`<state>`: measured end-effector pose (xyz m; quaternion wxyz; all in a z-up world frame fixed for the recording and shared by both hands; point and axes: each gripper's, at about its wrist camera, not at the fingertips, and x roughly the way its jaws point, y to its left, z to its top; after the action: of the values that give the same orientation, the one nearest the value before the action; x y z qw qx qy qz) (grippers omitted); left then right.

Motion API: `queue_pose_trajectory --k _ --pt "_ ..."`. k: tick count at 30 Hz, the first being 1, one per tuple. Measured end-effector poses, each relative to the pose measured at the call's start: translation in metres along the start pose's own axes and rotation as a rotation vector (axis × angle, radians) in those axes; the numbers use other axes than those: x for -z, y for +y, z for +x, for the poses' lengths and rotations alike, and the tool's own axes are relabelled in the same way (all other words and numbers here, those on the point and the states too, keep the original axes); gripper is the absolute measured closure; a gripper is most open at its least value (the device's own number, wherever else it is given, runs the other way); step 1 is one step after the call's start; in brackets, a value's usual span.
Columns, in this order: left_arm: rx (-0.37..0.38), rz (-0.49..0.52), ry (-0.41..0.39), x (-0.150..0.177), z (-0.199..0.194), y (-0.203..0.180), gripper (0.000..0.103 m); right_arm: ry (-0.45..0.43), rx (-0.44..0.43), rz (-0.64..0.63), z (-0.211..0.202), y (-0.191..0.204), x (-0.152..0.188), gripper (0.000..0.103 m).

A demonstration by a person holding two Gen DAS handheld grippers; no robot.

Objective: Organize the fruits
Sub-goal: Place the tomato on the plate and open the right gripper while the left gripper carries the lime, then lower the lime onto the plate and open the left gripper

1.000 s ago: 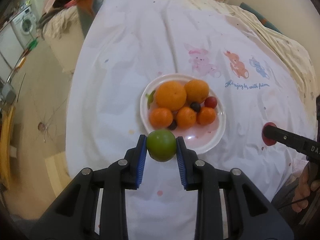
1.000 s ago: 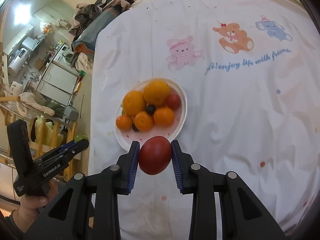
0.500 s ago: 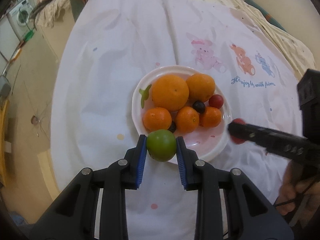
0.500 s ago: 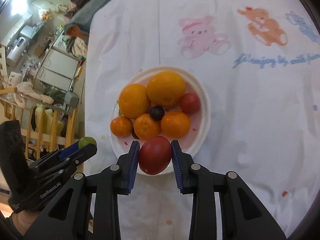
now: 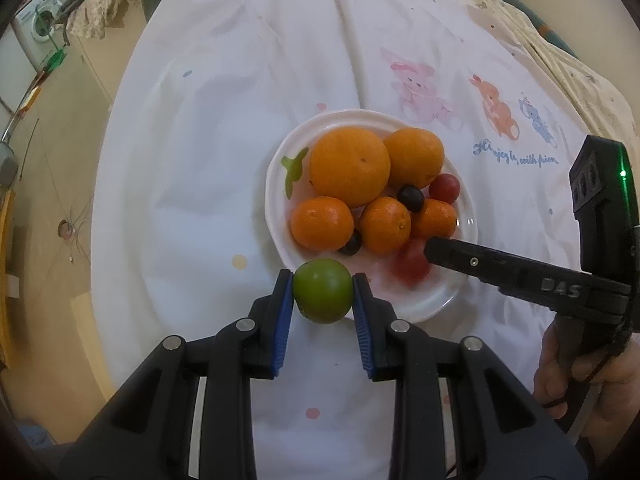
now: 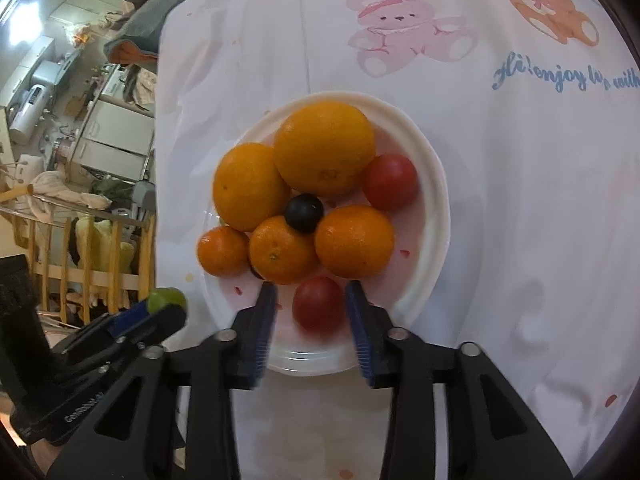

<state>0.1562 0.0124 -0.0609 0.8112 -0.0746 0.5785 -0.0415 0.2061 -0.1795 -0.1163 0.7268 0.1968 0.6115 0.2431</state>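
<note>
A: How far along is the sorting looking?

B: Most of it is sitting on the white plate [image 6: 434, 184] already, at the centre of the right wrist view: two big oranges [image 6: 325, 148], three mandarins [image 6: 354, 241], a red tomato [image 6: 390, 181] at the right rim and a dark grape [image 6: 304, 213] resting on top of the pile.

A: And the right tongs [image 6: 310, 320]?

B: They are standing spread over the near part of the plate, with a second red tomato [image 6: 319, 305] lying between them, and there is a gap on each side of it. I am judging that one as just set down on the plate.

A: So what is remaining?

B: The green fruit [image 5: 323, 295]. The left tongs [image 5: 322, 309] are pinching it, blue pads pressed against both sides, at the lower centre of the left wrist view. It is hanging at the plate's near rim, above the white cloth [image 5: 224, 128] with the cartoon animals, and not yet in the plate.

A: Anything else loose on the cloth?

B: I am seeing no other fruit there in either view, so by my reckoning placing the green one is the last step.
</note>
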Motion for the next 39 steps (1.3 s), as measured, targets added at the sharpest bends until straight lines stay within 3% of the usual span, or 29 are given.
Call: queue_pose_trajectory --k 8,11,15,32,34,36,39 --pt "-0.013 0.009 0.016 -0.001 0.009 -0.008 0.078 -0.078 -0.005 0.050 -0.034 -0.012 0.005 0.041" --pt "-0.005 0.019 0.033 0.000 0.015 -0.015 0.078 -0.118 -0.012 0.083 -0.052 -0.022 0.008 0.032" --pt "0.041 0.027 0.064 0.001 0.024 -0.027 0.078 -0.162 0.009 0.105 -0.067 -0.035 0.011 0.032" --pt "-0.015 0.039 0.142 -0.004 0.054 -0.043 0.075 -0.198 0.032 0.138 -0.083 -0.055 0.009 0.032" --pt "0.001 0.038 0.138 -0.005 0.054 -0.044 0.059 -0.204 0.039 0.135 -0.082 -0.055 0.009 0.032" --pt "0.000 0.054 0.115 -0.005 0.048 -0.047 0.019 -0.202 0.041 0.137 -0.081 -0.055 0.009 0.032" --pt "-0.008 0.077 0.081 -0.005 0.038 -0.051 0.012 -0.203 0.039 0.134 -0.081 -0.053 0.007 0.032"
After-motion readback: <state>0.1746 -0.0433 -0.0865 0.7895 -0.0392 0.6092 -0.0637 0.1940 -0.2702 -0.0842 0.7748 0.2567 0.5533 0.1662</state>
